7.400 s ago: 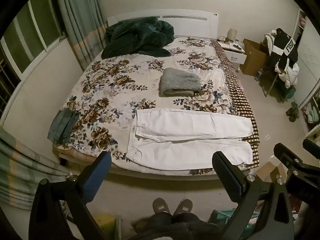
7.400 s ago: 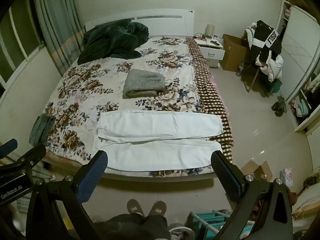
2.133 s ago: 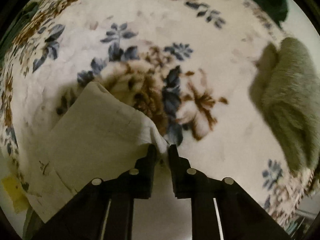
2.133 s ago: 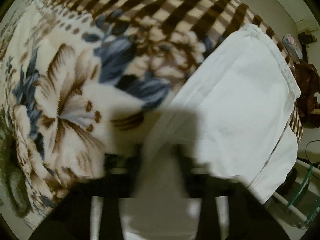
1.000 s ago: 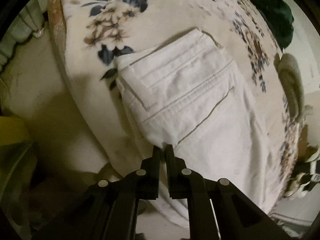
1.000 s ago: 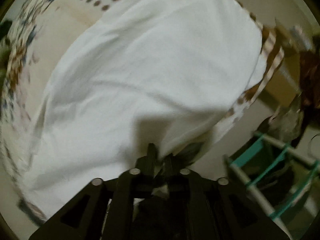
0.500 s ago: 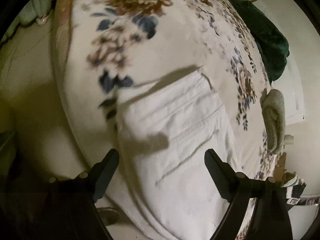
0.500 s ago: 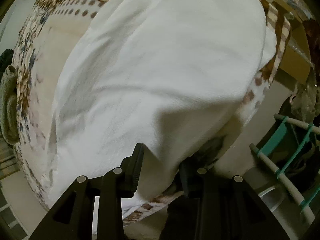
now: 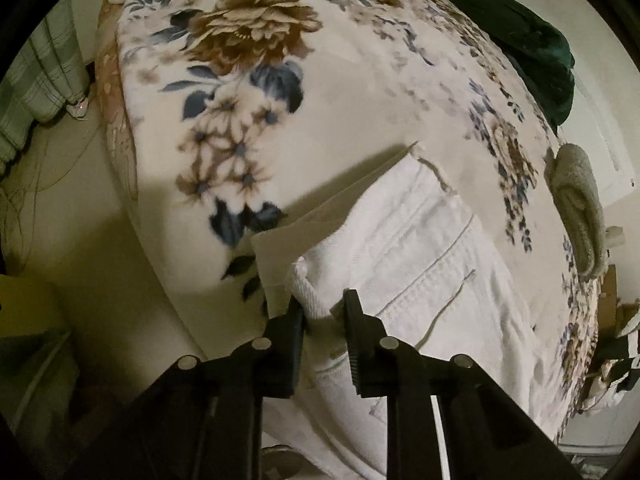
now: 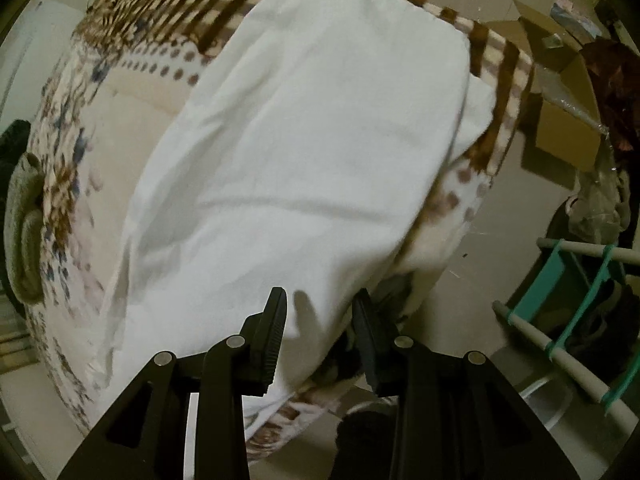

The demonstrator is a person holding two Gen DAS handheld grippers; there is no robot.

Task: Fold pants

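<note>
White pants lie folded lengthwise, one leg over the other, along the near edge of a floral bed. The left wrist view shows the waist end (image 9: pixel 416 248) with pocket stitching. My left gripper (image 9: pixel 324 308) has its jaws partly closed around a waistband corner. The right wrist view shows the leg end (image 10: pixel 320 152) draped toward the bed's edge. My right gripper (image 10: pixel 320 312) is partly open, with the near edge of the leg cloth between its fingers (image 10: pixel 276 320).
A folded grey garment (image 9: pixel 580 208) lies further back on the floral blanket (image 9: pixel 320 92), with a dark green blanket (image 9: pixel 528 36) beyond. A cardboard box (image 10: pixel 560 92) and a teal drying rack (image 10: pixel 576 320) stand on the floor to the right. Checked bedding (image 10: pixel 192 4) covers the bed's right side.
Both grippers let go of the folded-over pants. The left opened wide and has now narrowed again on the waistband corner. The right gripper has opened further at the leg edge.
</note>
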